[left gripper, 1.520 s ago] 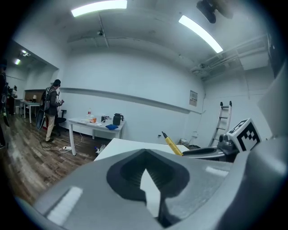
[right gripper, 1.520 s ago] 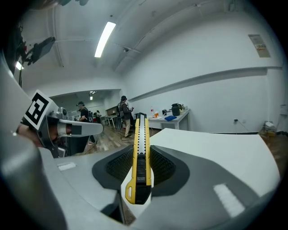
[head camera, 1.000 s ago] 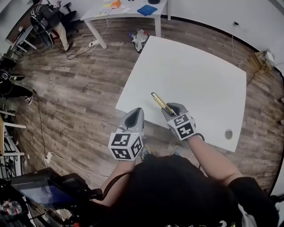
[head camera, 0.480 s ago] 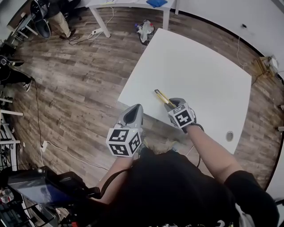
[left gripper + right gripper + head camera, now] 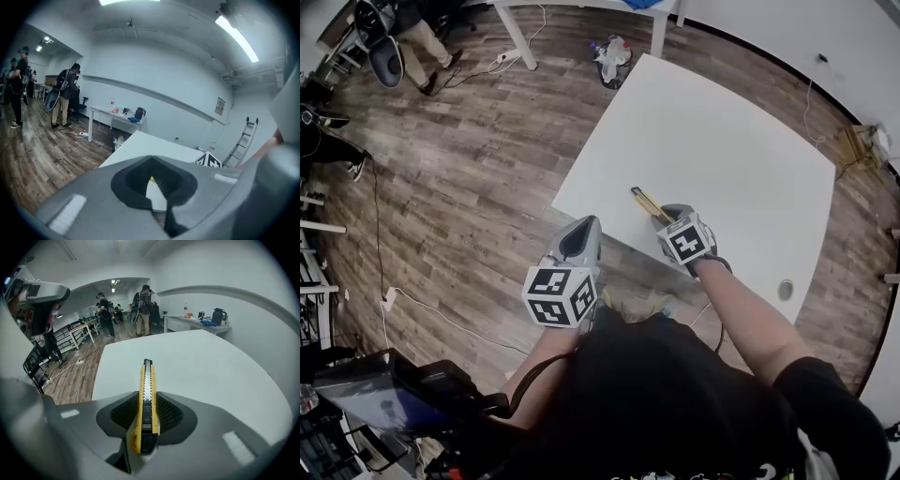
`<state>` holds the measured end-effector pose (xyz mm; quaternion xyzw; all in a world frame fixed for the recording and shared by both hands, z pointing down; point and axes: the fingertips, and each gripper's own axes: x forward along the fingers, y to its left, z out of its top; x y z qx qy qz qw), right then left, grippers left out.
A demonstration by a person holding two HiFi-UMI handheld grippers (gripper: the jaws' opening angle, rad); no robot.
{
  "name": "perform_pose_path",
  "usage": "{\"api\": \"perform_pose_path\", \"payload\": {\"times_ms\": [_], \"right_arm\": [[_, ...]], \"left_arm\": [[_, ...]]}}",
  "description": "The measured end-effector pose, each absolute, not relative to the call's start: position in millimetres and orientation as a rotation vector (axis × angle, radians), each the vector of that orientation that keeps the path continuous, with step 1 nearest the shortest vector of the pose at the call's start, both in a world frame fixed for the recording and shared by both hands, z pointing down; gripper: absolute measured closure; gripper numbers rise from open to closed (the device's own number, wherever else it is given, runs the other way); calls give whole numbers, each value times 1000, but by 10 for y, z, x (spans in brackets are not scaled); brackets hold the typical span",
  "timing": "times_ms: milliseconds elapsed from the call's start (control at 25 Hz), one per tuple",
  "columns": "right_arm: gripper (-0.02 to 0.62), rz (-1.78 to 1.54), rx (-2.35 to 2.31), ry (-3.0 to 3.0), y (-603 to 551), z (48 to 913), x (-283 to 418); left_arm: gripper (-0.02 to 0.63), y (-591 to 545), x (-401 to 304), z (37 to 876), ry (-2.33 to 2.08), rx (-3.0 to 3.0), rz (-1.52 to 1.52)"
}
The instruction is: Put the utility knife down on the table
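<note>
Two grippers here. The right gripper (image 5: 146, 414) is clamped on a slim yellow-and-black plastic utility knife (image 5: 146, 394), whose tip points toward 11 o'clock in the head view, over the near edge of the square white table (image 5: 722, 159) — can't tell if it touches. The left gripper (image 5: 578, 242), at the right one's 9 o'clock, has its jaws pressed together on nothing, off the table over the wood-plank floor (image 5: 469, 169).

yellow and black knife (image 5: 146, 399); white table (image 5: 731, 141); brown-grey wood-grain floor (image 5: 459, 178); left gripper (image 5: 584, 227) and right gripper (image 5: 664, 214) grey, with black-and-white square markings.
</note>
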<state>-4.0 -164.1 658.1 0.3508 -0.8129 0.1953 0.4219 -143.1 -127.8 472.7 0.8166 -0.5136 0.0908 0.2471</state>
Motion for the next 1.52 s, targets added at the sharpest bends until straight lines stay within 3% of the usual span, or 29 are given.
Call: {"api": "perform_pose_path", "payload": {"times_ms": [400,480,600,680,720,760,1040,1520], "right_arm": [[451,536,876,-2055,-1664,6617,-55],[388,575,900,-2095,-1678,6578,-52],[366,627,1004,-2197,-1723,6221,1],[423,643,1136,-2276,-1720,5779,113],[527,630,1210,-2319,-1686,5519,190],[571,603,1272,-2366,-1611,5257,268],[572,405,1514,-2495,-1076,4188,793],[572,419,1588,-2447,-884,4254,1126]], "left_arm": [[604,-1298,-1394,4760,-1380,2221,259],[604,-1312,-1367,4745,-1370,2229,263],[604,-1342,-1323,4690,-1360,2246,271],[604,-1373,-1296,4617,-1355,2264,271],[604,-1378,-1279,4576,-1354,2277,270],[604,-1364,-1253,4535,-1353,2293,270],[604,-1388,-884,4431,-1308,2389,315],[604,-1192,-504,4170,-1309,2497,285]]}}
